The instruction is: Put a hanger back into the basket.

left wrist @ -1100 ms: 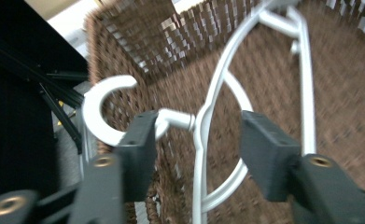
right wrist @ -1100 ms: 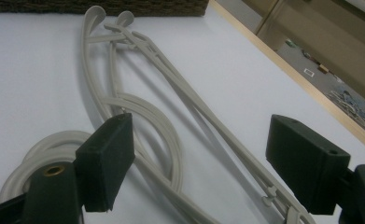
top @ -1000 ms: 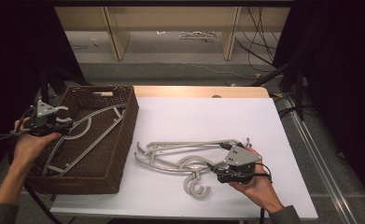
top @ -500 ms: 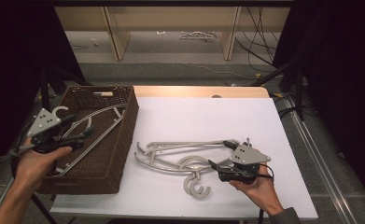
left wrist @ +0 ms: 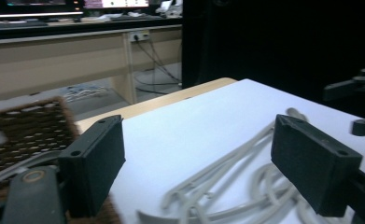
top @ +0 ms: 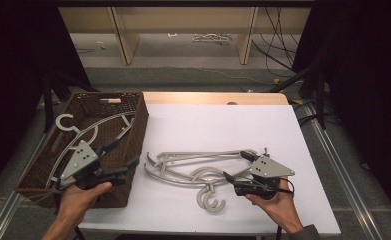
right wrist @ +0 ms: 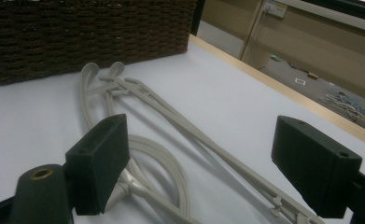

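I take the job to be moving the grey plastic hangers (top: 198,167) off the white table (top: 223,125) and into the brown wicker basket (top: 135,127), which already holds one hanger (top: 85,132). Everything below is placed against that basket.

The loose hangers lie tangled in a flat pile just beside the basket's right wall, their hooks (top: 210,197) curling toward my edge of the table. My right gripper (top: 233,181) sits at the far end of the pile from the basket, jaws spread wide and holding nothing; in the right gripper view the hanger arms (right wrist: 180,121) run between them. My left gripper (top: 120,160) hovers over the basket's right wall, also spread and empty, aimed at the pile.

To do this well I'd close the right jaws on a single arm, not the crossed bundle, since the hangers look interlocked and could drag each other. I'd lift slowly, let the left gripper pin or peel off whichever hanger clings, then carry the freed hanger over the wall and lay it flat.
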`<state>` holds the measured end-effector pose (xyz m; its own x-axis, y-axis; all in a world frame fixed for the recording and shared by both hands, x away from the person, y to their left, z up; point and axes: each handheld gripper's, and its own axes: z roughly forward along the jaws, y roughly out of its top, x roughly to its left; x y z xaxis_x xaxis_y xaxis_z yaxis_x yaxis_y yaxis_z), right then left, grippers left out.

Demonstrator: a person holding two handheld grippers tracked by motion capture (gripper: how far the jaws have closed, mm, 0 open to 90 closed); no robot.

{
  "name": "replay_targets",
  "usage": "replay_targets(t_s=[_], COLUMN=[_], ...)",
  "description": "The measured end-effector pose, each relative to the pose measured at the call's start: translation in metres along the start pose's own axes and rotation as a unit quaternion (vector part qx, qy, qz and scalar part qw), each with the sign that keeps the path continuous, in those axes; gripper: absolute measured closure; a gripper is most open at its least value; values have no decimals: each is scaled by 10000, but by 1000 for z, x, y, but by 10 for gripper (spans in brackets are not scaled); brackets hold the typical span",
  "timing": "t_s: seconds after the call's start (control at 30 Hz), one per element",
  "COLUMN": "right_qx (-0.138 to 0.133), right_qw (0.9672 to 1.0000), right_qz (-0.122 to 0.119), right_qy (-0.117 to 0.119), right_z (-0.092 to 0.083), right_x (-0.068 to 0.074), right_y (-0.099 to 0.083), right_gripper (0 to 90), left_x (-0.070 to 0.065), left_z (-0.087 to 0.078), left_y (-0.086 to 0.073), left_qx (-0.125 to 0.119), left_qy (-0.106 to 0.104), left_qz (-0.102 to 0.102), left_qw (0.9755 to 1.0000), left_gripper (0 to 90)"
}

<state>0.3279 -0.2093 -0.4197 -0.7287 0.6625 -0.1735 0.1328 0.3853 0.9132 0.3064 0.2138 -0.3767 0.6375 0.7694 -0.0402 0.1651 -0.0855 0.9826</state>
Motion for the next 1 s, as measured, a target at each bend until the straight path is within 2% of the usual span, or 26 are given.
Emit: replay_targets(t_s=[0.1, 0.17, 0.4, 0.47, 0.6, 0.7, 0.77, 0.87, 1.0], right_qx=[-11, -1, 80, 102, 98, 104, 111, 183, 320], right_qw=[10000, 10000, 9999, 9999, 9999, 9998, 9998, 9997, 9991], right_qz=[-6, -25, -14, -33, -11, -30, -34, -60, -204], right_qy=[-10, 46, 101, 87, 119, 137, 138, 170, 204], right_z=[1, 0, 1, 2, 2, 2, 2, 3, 6], right_x=[-1, -2, -7, -8, -7, -7, -7, -7, -8], right_y=[-1, -2, -8, -10, -13, -13, -13, -13, -15], right_gripper=[193, 186, 170, 170, 167, 165, 164, 164, 178], left_x=[-10, -16, -32, -34, -34, -34, -34, -33, -33], left_z=[4, 6, 8, 8, 10, 13, 13, 13, 12], left_y=[-9, -15, -33, -37, -45, -50, -52, -53, -52], left_qx=[-44, -36, 80, 50, 84, 126, 187, 162, 169], left_qy=[-150, -258, -323, -298, -258, -255, -269, -255, -273], left_qz=[164, 141, 304, 332, 522, 478, 534, 479, 484], left_qw=[9997, 9996, 9990, 9990, 9983, 9985, 9980, 9984, 9983], left_gripper=[164, 164, 164, 164, 164, 165, 164, 165, 165])
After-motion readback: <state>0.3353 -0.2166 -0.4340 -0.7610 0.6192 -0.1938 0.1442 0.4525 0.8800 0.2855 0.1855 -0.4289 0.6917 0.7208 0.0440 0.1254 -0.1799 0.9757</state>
